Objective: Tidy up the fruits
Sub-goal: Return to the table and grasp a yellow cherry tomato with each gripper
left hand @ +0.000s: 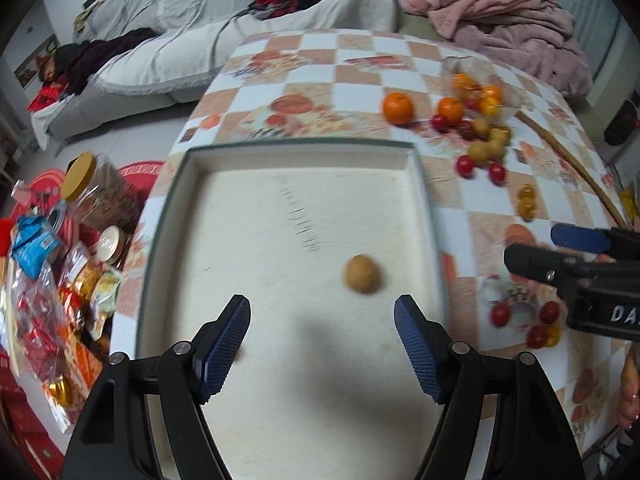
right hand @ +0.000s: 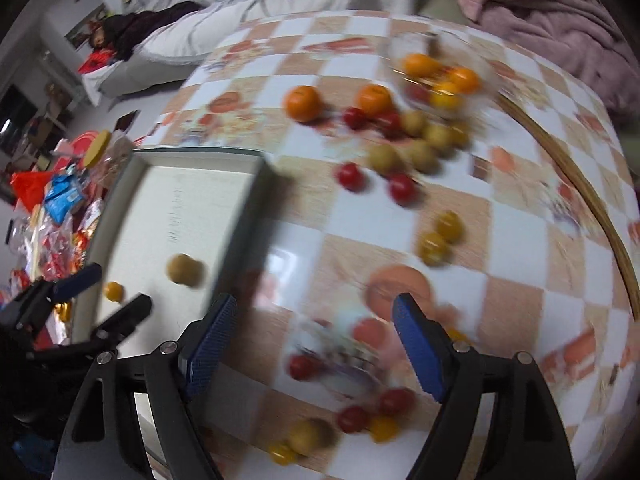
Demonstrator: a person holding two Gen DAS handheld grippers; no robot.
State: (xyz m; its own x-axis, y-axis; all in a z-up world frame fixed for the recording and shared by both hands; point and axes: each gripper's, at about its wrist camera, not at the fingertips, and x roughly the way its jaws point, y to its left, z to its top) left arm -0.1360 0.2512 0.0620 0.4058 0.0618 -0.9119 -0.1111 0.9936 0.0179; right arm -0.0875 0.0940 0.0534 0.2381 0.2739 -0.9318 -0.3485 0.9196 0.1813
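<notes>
A white tray with a dark green rim lies on the checked tablecloth. In it sit a round brown fruit and, in the right wrist view, a small yellow fruit. My left gripper hangs open over the tray's near part with nothing between its pads. My right gripper is open and empty over the cloth just right of the tray's rim; it also shows as right gripper from the left. Oranges, brown fruits and red tomatoes lie scattered beyond.
More red and yellow tomatoes lie near my right gripper. A clear bag of oranges sits at the back. A curved wooden strip runs along the right. Snack packets and jars crowd the left; a sofa and a pink blanket stand behind.
</notes>
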